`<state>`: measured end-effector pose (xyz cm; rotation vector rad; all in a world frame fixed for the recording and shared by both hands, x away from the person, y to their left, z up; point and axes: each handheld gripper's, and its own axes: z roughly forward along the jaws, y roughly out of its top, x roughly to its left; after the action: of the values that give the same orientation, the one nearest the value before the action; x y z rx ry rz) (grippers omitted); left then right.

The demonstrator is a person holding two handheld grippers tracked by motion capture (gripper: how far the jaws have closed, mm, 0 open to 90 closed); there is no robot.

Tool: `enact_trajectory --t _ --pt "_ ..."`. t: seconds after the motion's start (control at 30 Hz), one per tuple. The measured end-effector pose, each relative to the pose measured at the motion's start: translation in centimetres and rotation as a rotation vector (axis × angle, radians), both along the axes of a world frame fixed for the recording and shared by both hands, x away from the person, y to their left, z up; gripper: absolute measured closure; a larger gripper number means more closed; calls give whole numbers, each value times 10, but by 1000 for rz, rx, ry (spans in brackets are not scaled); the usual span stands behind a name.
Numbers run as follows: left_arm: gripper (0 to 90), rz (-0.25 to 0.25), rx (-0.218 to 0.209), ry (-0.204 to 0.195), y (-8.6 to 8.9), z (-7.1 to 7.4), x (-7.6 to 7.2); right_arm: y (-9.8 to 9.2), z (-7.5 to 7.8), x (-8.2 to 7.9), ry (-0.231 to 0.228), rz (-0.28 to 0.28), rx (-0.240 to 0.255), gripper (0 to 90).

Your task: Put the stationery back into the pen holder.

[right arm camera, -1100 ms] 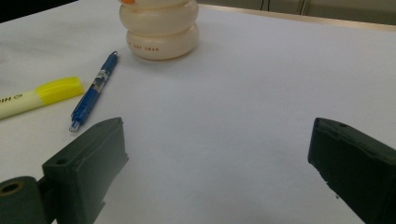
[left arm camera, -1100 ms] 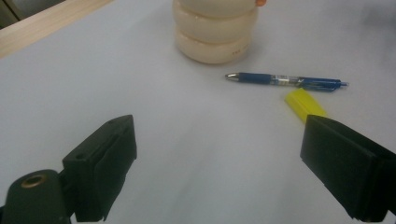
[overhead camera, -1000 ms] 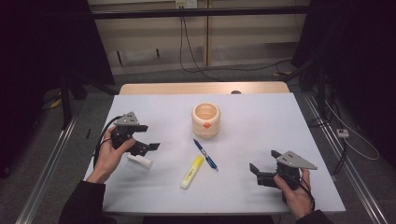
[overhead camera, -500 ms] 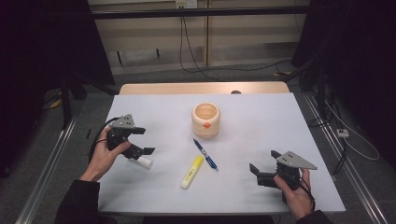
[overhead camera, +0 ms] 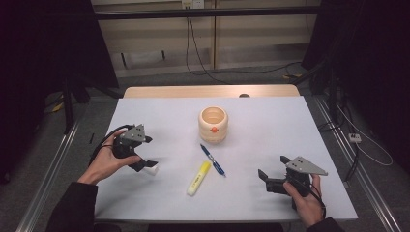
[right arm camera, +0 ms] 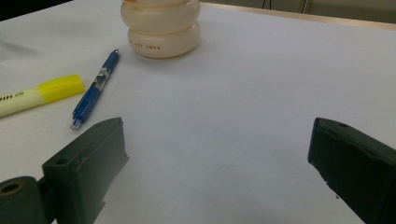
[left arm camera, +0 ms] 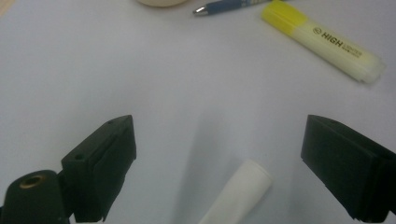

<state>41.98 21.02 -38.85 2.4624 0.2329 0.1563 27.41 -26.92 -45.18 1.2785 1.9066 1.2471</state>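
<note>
Partly hidden, the white tube (left arm camera: 238,191) is cut off by the bottom edge of the left gripper view, so its full length cannot be made out. It is seen lying on the table (overhead camera: 270,125) between the spread jaws of the left gripper (left arm camera: 224,177), untouched by either, well left of the cup (overhead camera: 212,124). Bare table is left around it. "HIGH" is read on the yellow highlighter (left arm camera: 327,42); smaller print beside it is illegible. The lettering on the cup is too blurred to be read. The right gripper (right arm camera: 219,172) is held spread over bare table, right of the blue pen (overhead camera: 212,160).
</note>
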Motion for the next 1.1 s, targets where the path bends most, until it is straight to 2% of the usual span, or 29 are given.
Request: enact_trajectory --t 0.03,0.1,0.23,0.3,0.37,0.43,0.57,0.63,0.83,0.9,1.0,1.03,1.1 --pt "104 -3 -3 -6 -1 -2 -1 0 0 0 0 1 -1 42" --pt "105 -41 26 1 -2 -2 -2 0 0 0 0 2 -1 42" --pt "104 -74 60 -6 -2 -4 -5 0 0 0 1 1 1 42" --pt "104 -85 101 -5 -3 -7 -5 0 0 0 -1 2 6 42" --pt "130 -81 153 -31 -3 -11 -6 0 0 0 -1 2 4 41" --pt "125 -91 168 -5 -3 -14 -6 0 0 0 0 1 6 42" --pt "157 -123 199 12 -4 -21 -8 0 0 0 -1 2 5 42" --pt "177 -127 198 17 -6 -23 -9 0 0 0 1 2 6 41" --pt "291 -160 225 38 -11 -28 -9 0 0 0 0 3 7 41" --pt "341 -173 245 38 -12 -30 -8 0 0 0 -1 2 7 42" --pt "365 -175 270 35 -12 -32 -6 0 0 0 -1 4 6 41" --pt "371 -167 266 40 -12 -33 -6 0 0 0 0 4 5 42" --pt "422 -170 291 37 -12 -34 -5 0 0 0 1 3 3 41"
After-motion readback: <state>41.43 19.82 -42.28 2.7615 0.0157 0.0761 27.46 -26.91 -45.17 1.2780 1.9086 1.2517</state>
